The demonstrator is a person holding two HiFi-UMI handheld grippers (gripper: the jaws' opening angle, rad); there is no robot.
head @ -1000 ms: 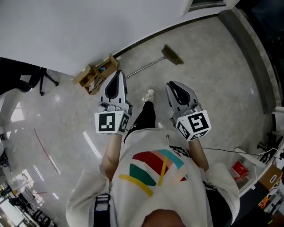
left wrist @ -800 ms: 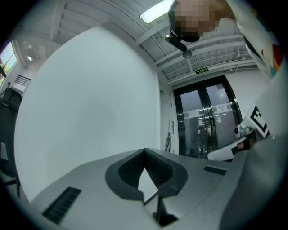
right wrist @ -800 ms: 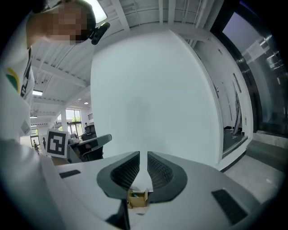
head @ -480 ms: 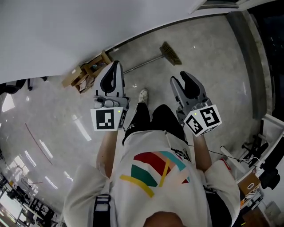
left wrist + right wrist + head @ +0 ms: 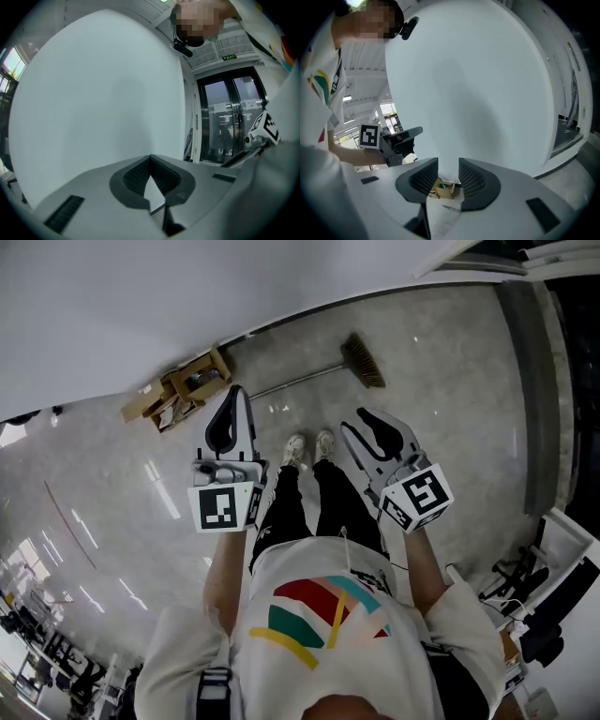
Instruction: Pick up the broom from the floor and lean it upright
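Now right gripper fingers have just been opening, empty, toward the far broom; left gripper closed

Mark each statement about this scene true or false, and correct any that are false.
1. The broom lies on the floor close to the wall. True.
2. The right gripper is clamped on the broom. False: its jaws have just been opening and stand apart with nothing between them, and the broom lies untouched ahead.
3. The left gripper has its jaws together. True.
4. In the head view, the cardboard boxes sit to the right of the broom's brush. False: they sit to the left, beyond the far end of the handle.
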